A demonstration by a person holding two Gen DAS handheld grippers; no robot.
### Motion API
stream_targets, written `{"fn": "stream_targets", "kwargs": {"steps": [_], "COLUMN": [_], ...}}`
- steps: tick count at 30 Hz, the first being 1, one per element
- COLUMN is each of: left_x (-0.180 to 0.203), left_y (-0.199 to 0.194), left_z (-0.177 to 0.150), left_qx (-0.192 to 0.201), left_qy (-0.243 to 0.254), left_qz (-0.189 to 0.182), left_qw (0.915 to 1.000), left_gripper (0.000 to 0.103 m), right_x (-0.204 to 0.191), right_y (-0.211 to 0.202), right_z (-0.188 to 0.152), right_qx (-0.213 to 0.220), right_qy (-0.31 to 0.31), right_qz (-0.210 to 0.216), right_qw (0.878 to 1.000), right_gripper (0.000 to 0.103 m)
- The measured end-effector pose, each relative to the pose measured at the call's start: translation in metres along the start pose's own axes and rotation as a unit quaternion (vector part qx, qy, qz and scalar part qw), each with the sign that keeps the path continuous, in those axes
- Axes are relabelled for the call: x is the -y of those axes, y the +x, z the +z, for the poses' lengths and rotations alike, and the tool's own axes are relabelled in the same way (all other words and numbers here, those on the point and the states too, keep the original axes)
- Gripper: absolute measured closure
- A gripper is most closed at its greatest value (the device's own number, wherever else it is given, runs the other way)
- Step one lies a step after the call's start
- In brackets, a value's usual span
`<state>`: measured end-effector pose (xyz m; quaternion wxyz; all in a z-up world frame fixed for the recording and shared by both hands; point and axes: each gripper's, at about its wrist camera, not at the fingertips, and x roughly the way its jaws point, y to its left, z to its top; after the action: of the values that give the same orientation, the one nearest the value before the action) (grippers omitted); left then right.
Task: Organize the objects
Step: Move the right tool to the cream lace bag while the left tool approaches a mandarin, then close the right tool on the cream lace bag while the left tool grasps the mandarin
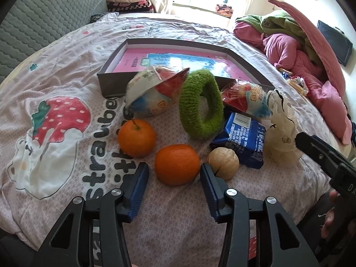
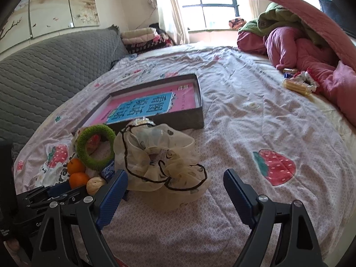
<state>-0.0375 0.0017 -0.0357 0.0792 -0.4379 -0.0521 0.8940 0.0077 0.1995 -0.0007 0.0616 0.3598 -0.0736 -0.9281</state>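
Observation:
On the strawberry bedsheet lie two oranges, the near one [image 1: 176,164] and the far one [image 1: 136,137], and a walnut [image 1: 223,162]. Beside them are a green fuzzy ring [image 1: 200,106], a blue packet [image 1: 242,140] and two wrapped snacks [image 1: 153,89]. My left gripper [image 1: 174,170] is open around the near orange: its right pad is close against the fruit and a gap shows at the left pad. My right gripper [image 2: 175,174] stands open just short of a cream sheer scrunchie [image 2: 160,155] with black trim, and nothing is between its fingers.
A shallow grey box [image 2: 178,121] holding a pink and blue book lies behind the pile. Pink and green bedding [image 2: 300,44] is heaped at the right, with small packets [image 2: 298,83] beside it. A grey quilted headboard [image 2: 44,71] runs along the left.

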Motion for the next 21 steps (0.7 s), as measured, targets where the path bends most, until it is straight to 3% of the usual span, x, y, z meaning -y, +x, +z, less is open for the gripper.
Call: {"fn": "stream_targets", "kwargs": {"steps": [8, 15, 19, 21], "left_x": [0.001, 0.001, 0.0, 0.0], "left_y": [0.011, 0.014, 0.014, 0.013], "left_z": [0.006, 0.008, 0.008, 0.008], "left_qx": [-0.01, -0.011, -0.009, -0.007], "left_qy": [-0.005, -0.008, -0.009, -0.007], "left_qz": [-0.008, -0.01, -0.013, -0.013], "left_qw": [0.9999, 0.9999, 0.9998, 0.9999], "left_gripper": [0.058, 0.062, 0.063, 0.063], "right_x": [-0.013, 0.001, 0.002, 0.002], "right_y": [0.014, 0.047, 0.049, 0.047], "right_z": [0.0, 0.01, 0.012, 0.012], "right_qx": [-0.026, -0.087, -0.08, -0.074], "right_qy": [-0.039, -0.024, -0.031, -0.032], "right_qz": [-0.003, -0.009, -0.008, -0.003], "right_qw": [0.999, 0.996, 0.996, 0.997], "right_gripper": [0.016, 0.017, 0.041, 0.048]}}
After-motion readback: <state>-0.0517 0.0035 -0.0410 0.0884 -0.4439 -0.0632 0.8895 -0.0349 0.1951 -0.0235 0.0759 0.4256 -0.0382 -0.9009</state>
